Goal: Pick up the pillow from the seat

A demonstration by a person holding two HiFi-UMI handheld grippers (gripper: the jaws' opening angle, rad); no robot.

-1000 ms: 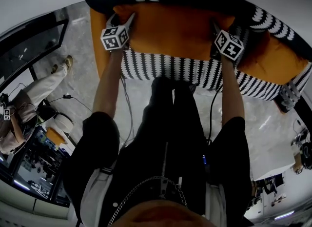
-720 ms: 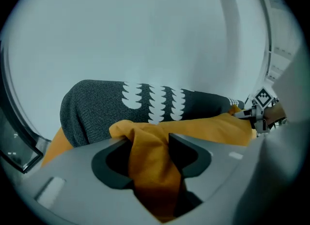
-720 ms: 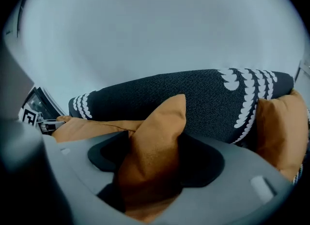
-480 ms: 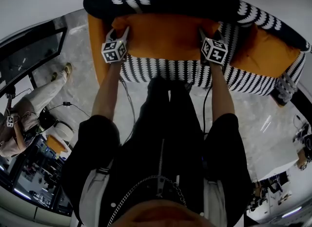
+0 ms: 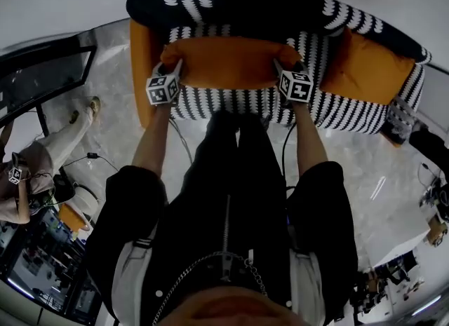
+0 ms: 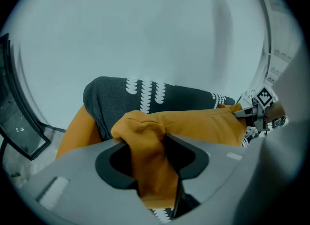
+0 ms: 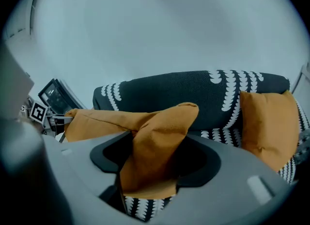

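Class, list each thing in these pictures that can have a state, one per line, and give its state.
pillow: pinched at both end corners, spanning between the two claws.
left claw: closing, jaws pressing on a bunched pillow corner.
right claw: closing, jaws pressing on the opposite pillow corner.
second pillow: untouched, propped on the sofa beyond the right claw.
sofa: standing, bearing the second pillow.

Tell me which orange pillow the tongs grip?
The central orange fabric pillow: left tongs and right tongs are closing on its ends. The other pillow leans untouched.
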